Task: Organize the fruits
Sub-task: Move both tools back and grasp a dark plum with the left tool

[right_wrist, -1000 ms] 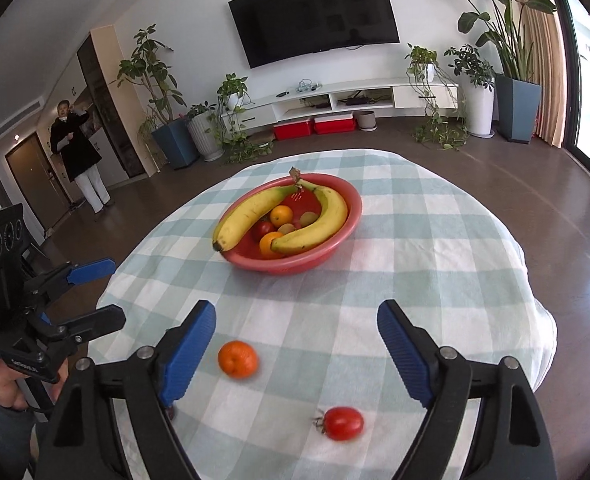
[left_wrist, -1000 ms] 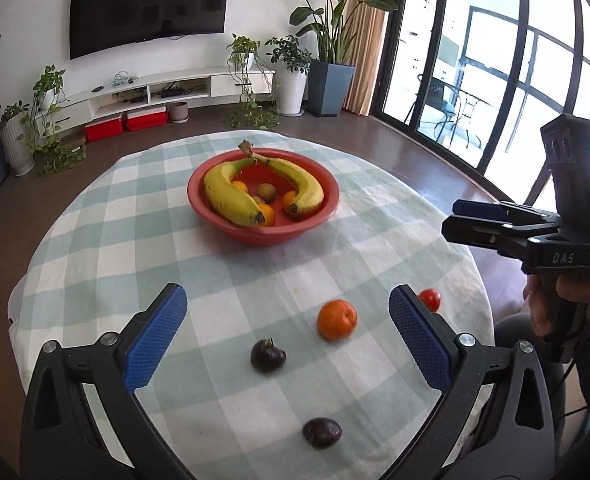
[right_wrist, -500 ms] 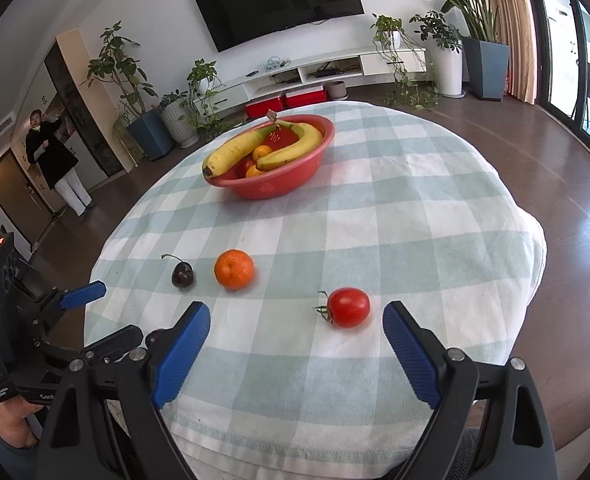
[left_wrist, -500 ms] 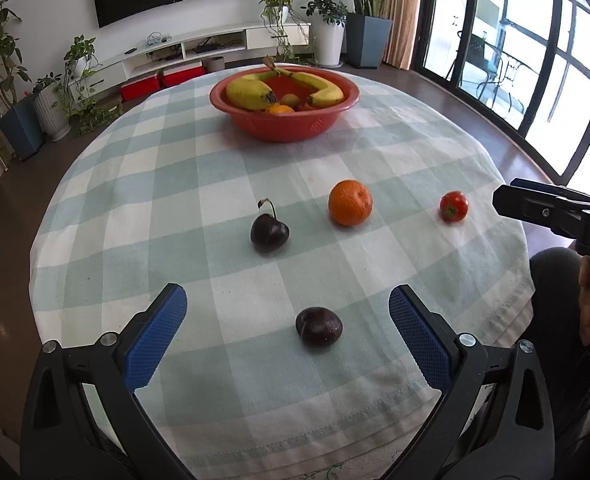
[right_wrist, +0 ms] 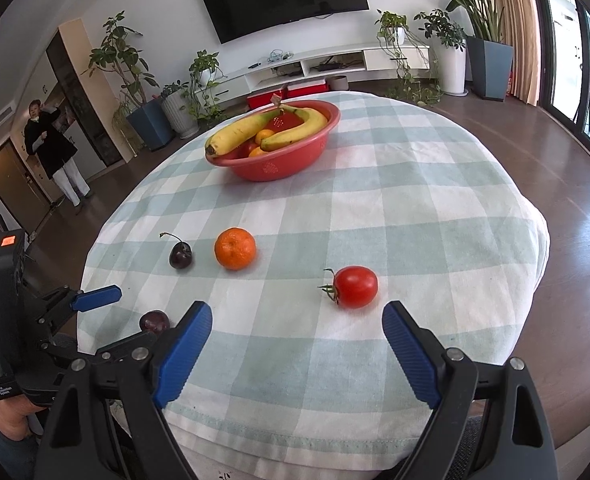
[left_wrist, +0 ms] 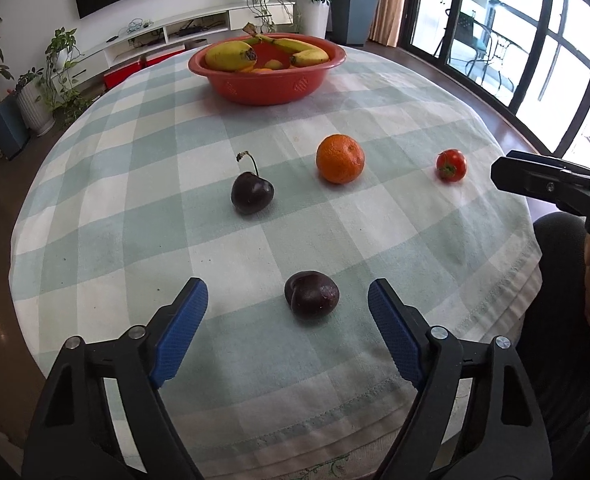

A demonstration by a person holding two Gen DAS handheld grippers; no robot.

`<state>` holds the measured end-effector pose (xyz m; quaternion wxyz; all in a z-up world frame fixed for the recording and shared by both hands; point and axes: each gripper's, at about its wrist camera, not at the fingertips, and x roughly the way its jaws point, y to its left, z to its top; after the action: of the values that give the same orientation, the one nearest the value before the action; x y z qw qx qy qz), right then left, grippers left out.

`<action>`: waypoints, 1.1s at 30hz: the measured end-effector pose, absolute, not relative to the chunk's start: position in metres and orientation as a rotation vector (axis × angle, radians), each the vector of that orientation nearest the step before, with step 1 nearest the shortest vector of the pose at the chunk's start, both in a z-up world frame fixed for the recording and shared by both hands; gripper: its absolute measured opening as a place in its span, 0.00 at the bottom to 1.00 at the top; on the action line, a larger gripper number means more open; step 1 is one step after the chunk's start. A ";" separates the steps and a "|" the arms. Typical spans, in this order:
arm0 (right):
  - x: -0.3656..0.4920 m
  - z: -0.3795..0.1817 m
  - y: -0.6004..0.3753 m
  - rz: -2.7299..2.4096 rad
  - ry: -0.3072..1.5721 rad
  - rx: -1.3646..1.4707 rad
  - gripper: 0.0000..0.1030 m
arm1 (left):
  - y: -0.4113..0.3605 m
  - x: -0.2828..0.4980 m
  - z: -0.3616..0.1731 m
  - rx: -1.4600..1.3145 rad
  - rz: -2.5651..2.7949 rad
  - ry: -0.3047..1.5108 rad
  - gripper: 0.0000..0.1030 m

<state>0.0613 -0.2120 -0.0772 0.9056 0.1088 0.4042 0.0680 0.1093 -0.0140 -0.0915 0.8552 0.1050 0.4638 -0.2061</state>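
Observation:
A dark plum (left_wrist: pixel 312 299) lies near the table's front edge, between the blue fingers of my left gripper (left_wrist: pixel 289 298), whose jaws are closing without touching it. Beyond it sit a stemmed dark cherry (left_wrist: pixel 251 197), an orange (left_wrist: pixel 340 158) and a red tomato (left_wrist: pixel 451 165). My right gripper (right_wrist: pixel 297 320) stands open just short of the tomato (right_wrist: pixel 355 286), nothing between its pads. The red bowl (left_wrist: pixel 267 84) at the far side holds two bananas (left_wrist: pixel 231 55) and small fruits. The right wrist view shows the plum (right_wrist: pixel 155 321) half hidden behind my left gripper.
The round table wears a green-and-white checked cloth (left_wrist: pixel 135 208) whose hem hangs over the near edge. A person (right_wrist: pixel 53 152) stands far off by a door at left. Potted plants, a low white TV shelf and glass doors ring the room.
Both grippers came down and closer to the cloth. The left one's fingers narrowed around the plum, which now lies between them. The tomato now sits just ahead of the right fingers.

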 end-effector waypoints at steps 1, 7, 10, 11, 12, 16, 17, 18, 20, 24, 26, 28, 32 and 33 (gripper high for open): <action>0.061 -0.077 -0.212 0.141 0.835 0.224 0.86 | -0.015 0.110 -0.095 0.222 -0.434 0.982 0.74; 0.061 -0.077 -0.211 0.147 0.836 0.221 0.86 | -0.014 0.116 -0.108 0.210 -0.447 1.018 0.50; 0.061 -0.078 -0.211 0.149 0.838 0.219 0.86 | -0.014 0.117 -0.109 0.205 -0.455 1.017 0.50; 0.061 -0.078 -0.210 0.150 0.838 0.217 0.86 | -0.015 0.118 -0.110 0.210 -0.457 1.017 0.50; 0.061 -0.078 -0.210 0.151 0.838 0.214 0.86 | -0.016 0.118 -0.111 0.216 -0.458 1.017 0.50; 0.061 -0.079 -0.209 0.154 0.842 0.212 0.83 | -0.017 0.119 -0.111 0.223 -0.467 1.013 0.49; 0.061 -0.079 -0.209 0.154 0.845 0.212 0.83 | -0.016 0.119 -0.111 0.220 -0.469 1.012 0.44; 0.061 -0.079 -0.208 0.154 0.845 0.211 0.83 | -0.016 0.119 -0.110 0.214 -0.477 1.011 0.39; 0.061 -0.080 -0.209 0.153 0.846 0.211 0.82 | -0.016 0.118 -0.109 0.207 -0.494 1.006 0.32; 0.061 -0.080 -0.210 0.151 0.848 0.220 0.82 | -0.018 0.117 -0.109 0.201 -0.504 1.001 0.28; 0.063 -0.080 -0.214 0.144 0.850 0.231 0.82 | -0.016 0.117 -0.109 0.193 -0.505 1.001 0.28; 0.066 -0.080 -0.219 0.130 0.867 0.244 0.82 | -0.015 0.118 -0.109 0.186 -0.505 1.000 0.28; 0.081 -0.088 -0.227 0.097 0.952 0.241 0.82 | -0.012 0.118 -0.109 0.171 -0.504 0.996 0.28; 0.085 -0.092 -0.228 0.095 0.979 0.243 0.82 | -0.012 0.118 -0.108 0.167 -0.505 0.995 0.28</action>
<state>0.0852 -0.2285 -0.0917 0.8744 0.1162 0.4689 0.0455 0.1181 -0.0117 -0.1083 0.8451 0.0790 0.4715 -0.2393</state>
